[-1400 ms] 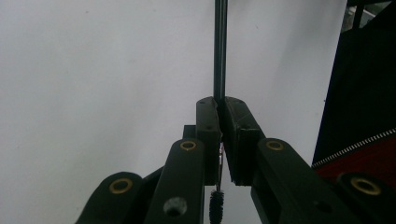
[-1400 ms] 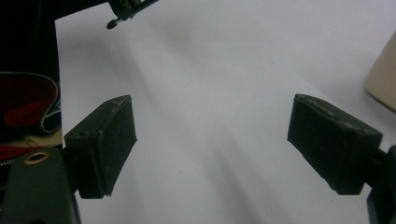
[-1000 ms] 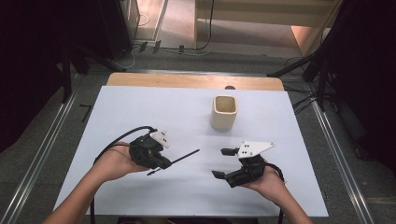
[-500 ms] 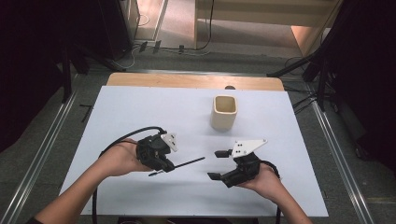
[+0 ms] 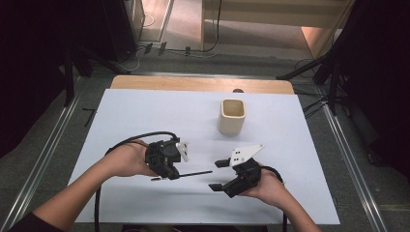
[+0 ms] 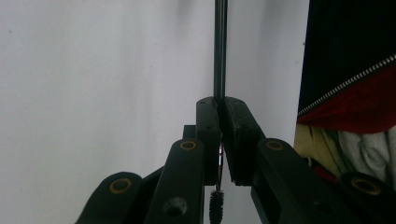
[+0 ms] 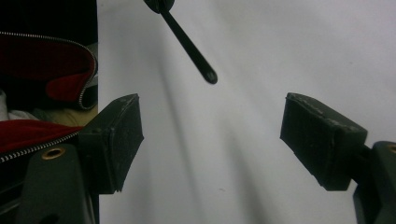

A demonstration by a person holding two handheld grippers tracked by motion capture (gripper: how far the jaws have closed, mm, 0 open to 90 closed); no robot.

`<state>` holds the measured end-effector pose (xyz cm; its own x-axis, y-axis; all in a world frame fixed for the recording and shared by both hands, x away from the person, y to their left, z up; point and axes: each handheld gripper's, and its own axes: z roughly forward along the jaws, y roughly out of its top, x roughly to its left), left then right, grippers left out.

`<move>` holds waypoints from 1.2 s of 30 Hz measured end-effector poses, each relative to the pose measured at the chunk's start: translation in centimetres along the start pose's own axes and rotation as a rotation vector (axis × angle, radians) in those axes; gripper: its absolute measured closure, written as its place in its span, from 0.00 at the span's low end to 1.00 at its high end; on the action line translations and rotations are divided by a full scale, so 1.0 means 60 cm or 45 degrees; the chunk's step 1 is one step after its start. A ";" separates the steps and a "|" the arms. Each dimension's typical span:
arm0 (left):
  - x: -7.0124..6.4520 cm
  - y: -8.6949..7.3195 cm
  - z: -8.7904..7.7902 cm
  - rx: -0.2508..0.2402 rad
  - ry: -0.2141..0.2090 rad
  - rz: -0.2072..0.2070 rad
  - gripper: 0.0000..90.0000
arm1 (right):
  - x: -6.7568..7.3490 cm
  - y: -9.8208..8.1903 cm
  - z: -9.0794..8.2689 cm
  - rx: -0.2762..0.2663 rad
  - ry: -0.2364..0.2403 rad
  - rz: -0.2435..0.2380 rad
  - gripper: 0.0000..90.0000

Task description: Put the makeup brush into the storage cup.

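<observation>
My left gripper [image 5: 171,175] is shut on a thin black rod [image 5: 193,173] that sticks out to the right, low over the white table [image 5: 145,116]. In the left gripper view the jaws [image 6: 219,105] pinch the rod [image 6: 220,46], and a small bristled end pokes out behind them. My right gripper [image 5: 217,175] faces left toward the rod's tip. Its jaws have just been closing a little but stand open, with nothing between them. In the right gripper view the rod [image 7: 189,44] ends just ahead of the gripper [image 7: 210,135].
A beige square cup [image 5: 232,116] stands upright past the middle of the table, beyond both hands. A wooden strip [image 5: 193,83] runs along the table's far edge. Metal rails flank the table. A red and black zipped jacket [image 7: 42,60] is close behind the near edge.
Both hands have drifted slightly toward each other. The rod's tip is now closer to the right gripper's jaws.
</observation>
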<state>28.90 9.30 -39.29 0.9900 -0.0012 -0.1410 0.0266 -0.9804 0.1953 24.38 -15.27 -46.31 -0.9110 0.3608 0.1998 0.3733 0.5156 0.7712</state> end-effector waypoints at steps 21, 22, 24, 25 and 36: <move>0.008 0.008 0.013 0.076 -0.026 0.060 0.95 | 0.006 0.018 0.038 0.083 0.043 -0.039 0.28; 0.007 0.009 0.013 0.073 -0.026 0.059 0.95 | 0.007 0.019 0.040 0.086 0.042 -0.033 0.28; 0.007 0.010 0.012 0.068 -0.028 0.064 0.95 | 0.007 0.020 0.043 0.087 0.044 -0.045 0.28; 0.008 0.011 0.012 0.067 -0.031 0.071 0.95 | 0.009 0.021 0.044 0.087 0.048 -0.038 0.29; 0.004 0.019 0.018 0.067 -0.036 0.094 0.95 | 0.010 0.029 0.057 0.105 0.080 -0.052 0.37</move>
<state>29.03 7.97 -40.15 0.9846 -0.0788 -0.1558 -0.0545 -0.9864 0.1549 25.09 -11.52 -46.92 -0.9339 0.2900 0.2090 0.3466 0.5920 0.7276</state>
